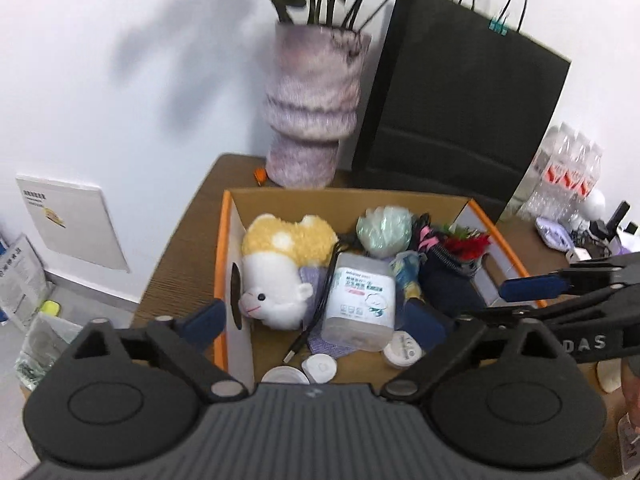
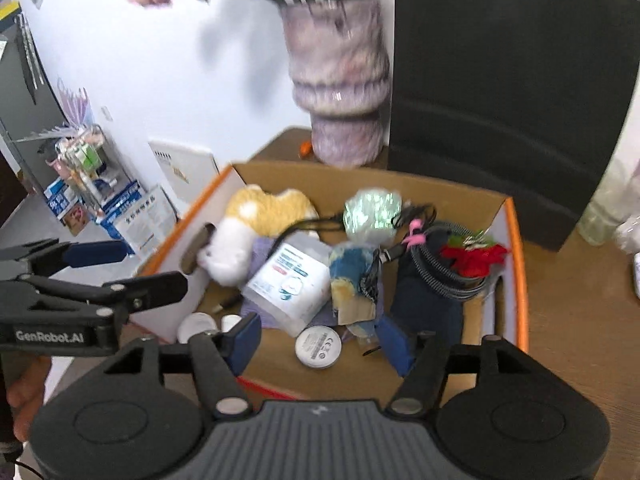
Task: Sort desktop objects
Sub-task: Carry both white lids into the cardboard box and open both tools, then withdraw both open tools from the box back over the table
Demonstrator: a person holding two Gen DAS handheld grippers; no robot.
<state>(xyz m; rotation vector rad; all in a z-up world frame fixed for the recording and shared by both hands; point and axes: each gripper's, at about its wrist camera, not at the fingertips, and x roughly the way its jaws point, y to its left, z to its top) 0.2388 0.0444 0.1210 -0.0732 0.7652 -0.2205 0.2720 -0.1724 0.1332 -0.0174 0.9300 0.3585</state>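
A cardboard box (image 1: 228,240) with an orange rim holds a yellow-and-white plush toy (image 1: 280,264), a clear wipes pack (image 1: 360,300), a green wrapped ball (image 1: 384,232), a red flower piece (image 1: 466,246), a dark pouch (image 1: 444,280), a black cable (image 1: 320,304) and white round lids (image 1: 320,366). My left gripper (image 1: 316,322) hangs open over the box's near left part, its pads touching nothing. My right gripper (image 2: 320,340) is open above a white round disc (image 2: 319,347) on the box floor (image 2: 280,368). Each gripper shows in the other's view, the right gripper (image 1: 496,300) and the left gripper (image 2: 154,266).
Behind the box stand a mottled purple vase (image 1: 312,112) with flowers and a tall black paper bag (image 1: 460,100). Packed water bottles (image 1: 568,168) and small clutter sit at the right. The brown table (image 1: 180,248) ends at the left, with boxes and papers on the floor beyond.
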